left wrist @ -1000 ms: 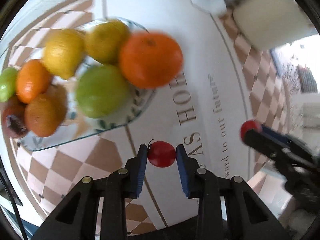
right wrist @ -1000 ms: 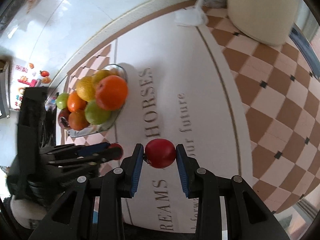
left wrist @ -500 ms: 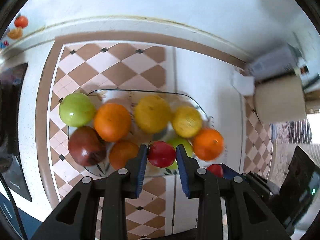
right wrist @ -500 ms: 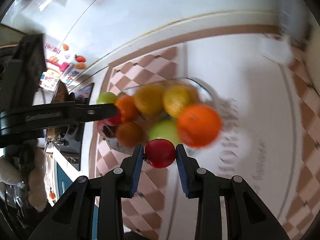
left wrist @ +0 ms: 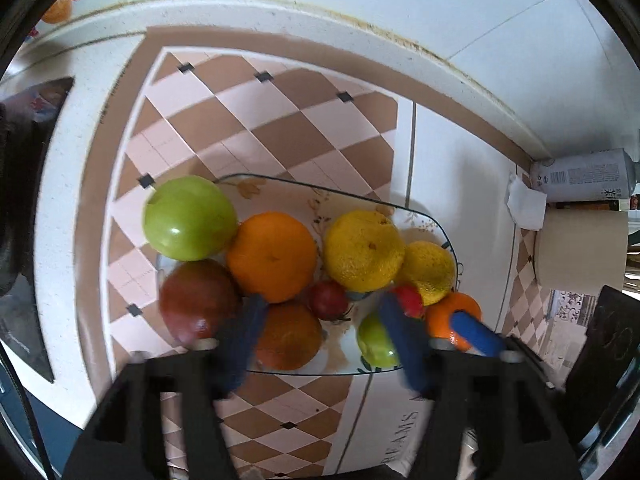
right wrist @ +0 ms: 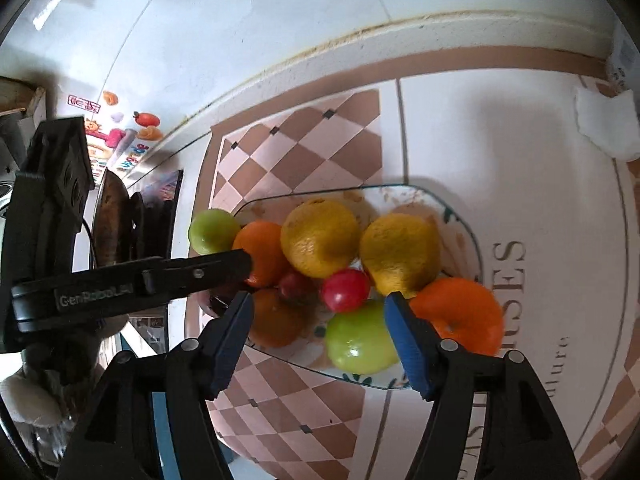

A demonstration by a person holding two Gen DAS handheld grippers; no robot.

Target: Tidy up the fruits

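1. The left gripper (left wrist: 320,332) stands wide open over the glass dish (left wrist: 424,216).
2. The right gripper (right wrist: 318,312) is wide open too.
3. Two small red fruits (right wrist: 345,290) lie mid-dish among oranges (left wrist: 272,256).

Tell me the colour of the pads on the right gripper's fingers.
Blue. The pads on the right gripper show best in the right wrist view, against black fingers.
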